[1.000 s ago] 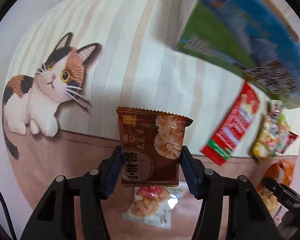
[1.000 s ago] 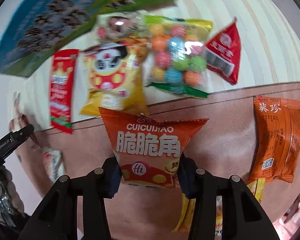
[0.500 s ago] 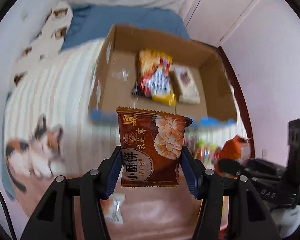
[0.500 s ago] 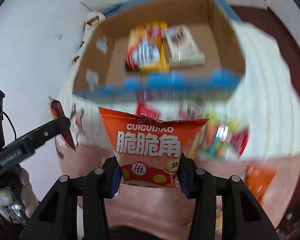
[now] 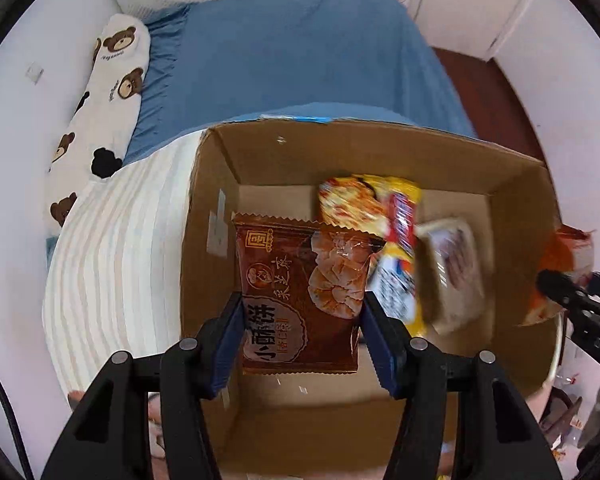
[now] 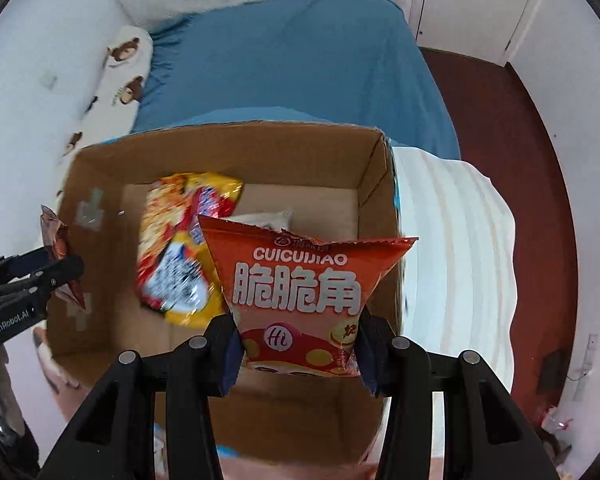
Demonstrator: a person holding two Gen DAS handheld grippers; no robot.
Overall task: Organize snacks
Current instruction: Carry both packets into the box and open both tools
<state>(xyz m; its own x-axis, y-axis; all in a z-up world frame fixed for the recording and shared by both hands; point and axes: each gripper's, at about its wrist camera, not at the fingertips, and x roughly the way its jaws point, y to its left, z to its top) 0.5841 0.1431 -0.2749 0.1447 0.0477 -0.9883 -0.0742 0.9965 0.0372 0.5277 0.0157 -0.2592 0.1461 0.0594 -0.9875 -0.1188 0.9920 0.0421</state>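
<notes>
My left gripper [image 5: 302,336] is shut on a brown pastry snack packet [image 5: 300,288] and holds it upright above the left part of an open cardboard box [image 5: 216,184]. My right gripper [image 6: 298,354] is shut on an orange CUICUIJIAO snack bag [image 6: 300,288] and holds it above the right part of the same box [image 6: 376,184]. On the box floor lie a yellow-red snack bag [image 5: 384,236] [image 6: 180,248] and a pale packet [image 5: 454,272] [image 6: 266,218]. Each gripper shows at the edge of the other's view, the right one [image 5: 580,308] and the left one [image 6: 24,284].
The box stands on a striped cream blanket [image 5: 116,264] over a bed with a blue sheet [image 5: 296,64]. A white bear-print pillow [image 5: 100,108] lies along the left wall. Dark red floor [image 6: 496,136] and white doors are at the right.
Both grippers have swung up from the blanket with its loose snacks and moved forward over the open box, each still holding its packet. The box now fills the view.
</notes>
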